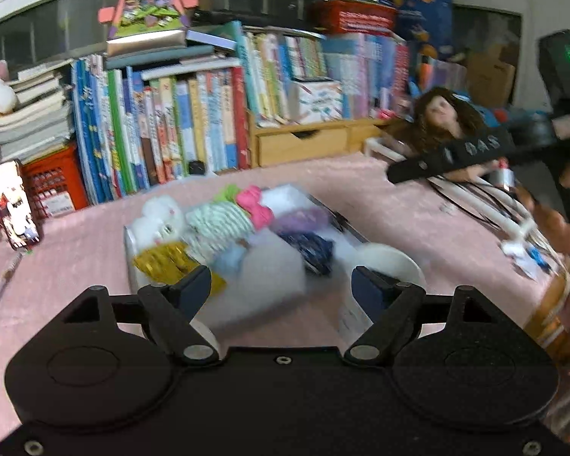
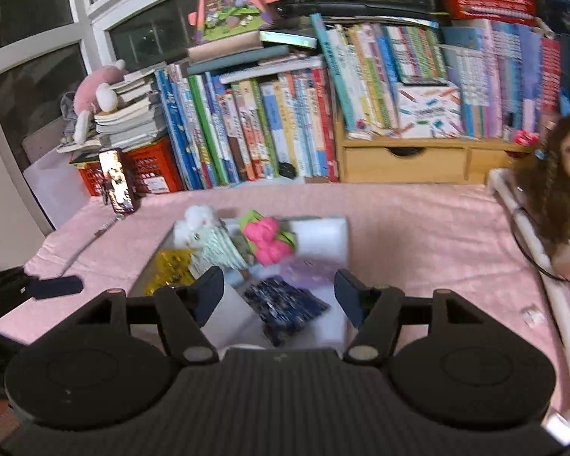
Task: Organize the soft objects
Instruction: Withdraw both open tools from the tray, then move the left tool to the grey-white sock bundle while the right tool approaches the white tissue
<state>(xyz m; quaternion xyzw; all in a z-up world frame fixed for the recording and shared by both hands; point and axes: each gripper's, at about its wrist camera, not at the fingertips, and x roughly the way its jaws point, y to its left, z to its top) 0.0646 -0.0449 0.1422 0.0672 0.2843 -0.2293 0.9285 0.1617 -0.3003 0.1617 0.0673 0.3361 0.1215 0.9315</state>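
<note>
Both grippers, left & right, are held wide w/ nothing gripped above the box of soft toys; prob between picks, next item needs choosing.

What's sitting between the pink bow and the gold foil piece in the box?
The green-and-white striped cloth, between the pink bow and gold foil piece; right wrist view.
</note>
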